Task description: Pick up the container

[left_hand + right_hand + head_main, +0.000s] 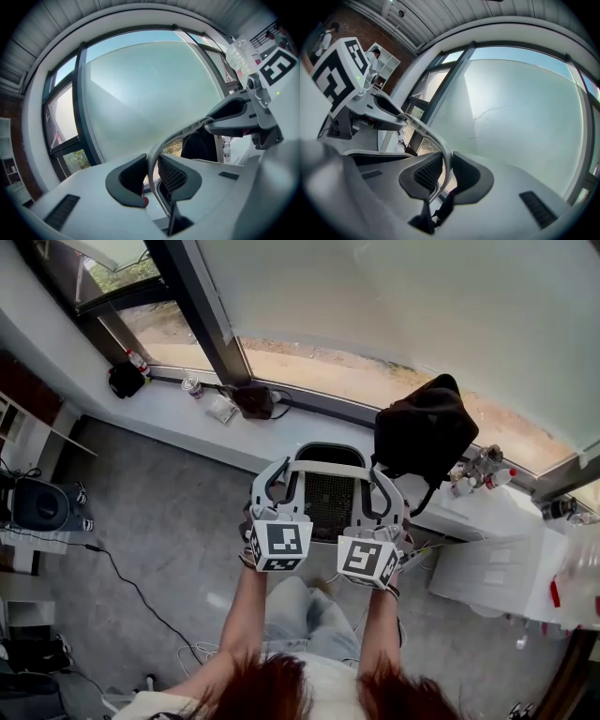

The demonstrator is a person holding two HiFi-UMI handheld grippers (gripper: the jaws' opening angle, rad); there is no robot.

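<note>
Grey floor (169, 521), container (328, 495) partly hidden

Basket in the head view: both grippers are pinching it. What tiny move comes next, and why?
Probably raise both together, keeping level: the left gripper and right gripper each clamp the white rim of the basket on opposite sides, so uneven motion could tilt it.

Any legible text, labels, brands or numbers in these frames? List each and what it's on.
None legible in any view.
Left marker cube on left claw: black-and-white square pattern, no lettering.
Right marker cube on right claw: pattern only, no lettering.
Red-capped bottle: label too small to read.
Bottle cluster at right: too small to read.
Container: no print visible.
</note>
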